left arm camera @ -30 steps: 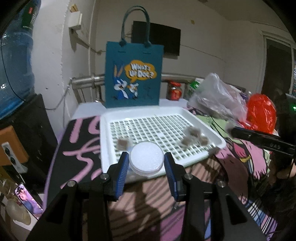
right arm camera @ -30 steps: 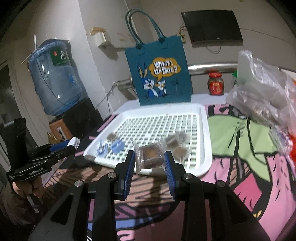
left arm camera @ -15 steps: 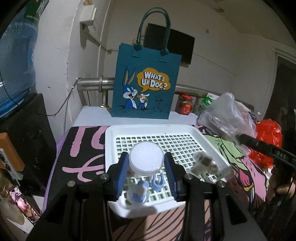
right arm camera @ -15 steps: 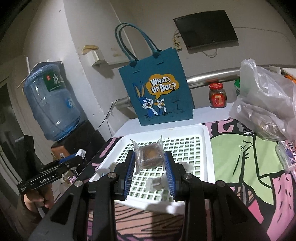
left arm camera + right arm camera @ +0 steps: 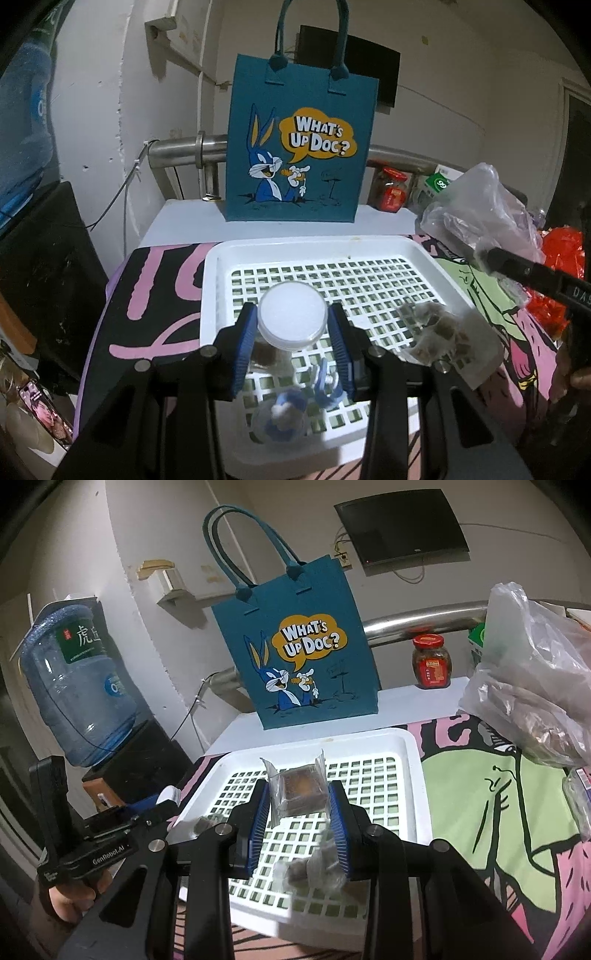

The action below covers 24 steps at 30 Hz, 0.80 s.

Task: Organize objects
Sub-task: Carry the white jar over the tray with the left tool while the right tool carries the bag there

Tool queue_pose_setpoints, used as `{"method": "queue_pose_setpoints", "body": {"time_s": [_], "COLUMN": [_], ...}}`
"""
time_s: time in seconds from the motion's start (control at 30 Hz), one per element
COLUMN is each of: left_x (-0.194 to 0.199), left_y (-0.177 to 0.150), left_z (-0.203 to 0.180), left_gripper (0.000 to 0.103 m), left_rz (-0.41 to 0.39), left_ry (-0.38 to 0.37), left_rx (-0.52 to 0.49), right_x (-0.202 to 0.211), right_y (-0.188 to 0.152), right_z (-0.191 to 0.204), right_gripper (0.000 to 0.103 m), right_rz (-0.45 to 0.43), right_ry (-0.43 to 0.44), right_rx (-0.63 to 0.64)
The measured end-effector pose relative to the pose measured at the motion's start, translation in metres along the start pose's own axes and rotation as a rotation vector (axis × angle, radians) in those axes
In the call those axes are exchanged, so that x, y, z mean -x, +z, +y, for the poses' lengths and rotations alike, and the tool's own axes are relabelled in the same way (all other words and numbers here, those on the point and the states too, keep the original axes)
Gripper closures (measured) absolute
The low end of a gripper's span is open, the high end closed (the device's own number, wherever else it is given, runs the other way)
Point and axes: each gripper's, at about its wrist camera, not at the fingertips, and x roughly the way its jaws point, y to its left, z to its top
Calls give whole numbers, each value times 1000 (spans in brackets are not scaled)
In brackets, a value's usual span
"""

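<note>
Both grippers have travelled forward over the white tray since the earlier frames, and the teal bag now looks larger and nearer.

Left wrist view: the left gripper [image 5: 291,341] pinches a round white-lidded jar [image 5: 292,320] between its blue pads, in the middle of the frame above the white tray [image 5: 373,245]. Lower in the frame, some small blue clips [image 5: 325,384] and a few wrapped brown pieces [image 5: 439,332] lie on the grid. The teal bag [image 5: 301,136] stands upright behind the tray, in the upper centre.

Right wrist view: the right gripper [image 5: 298,812] is closed on a wrapped brown cube [image 5: 301,788], held above the tray, centre of the frame. More wrapped pieces [image 5: 314,869] remain on the tray below it.

I judge the task is partly done: two things are lifted and seem headed to the bag, but neither is in it, and several things are left on the tray.
</note>
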Motion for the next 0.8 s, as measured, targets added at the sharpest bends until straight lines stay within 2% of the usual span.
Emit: {"method": "queue_pose_setpoints", "body": {"time_s": [0.47,0.8], "left_x": [-18,4], "left_y": [16,52], "left_z": [-9,-5], "left_gripper": [65,65], "left_rz": [7,-102], "left_ry": [1,-29], "left_rx": [-19,38], "right_x": [-18,3], "right_y": [20,47], "right_z": [4,24], "right_gripper": [71,71], "right_rz": [-9,-101], "right_ry": [-16,9], "right_rx": [27,68]}}
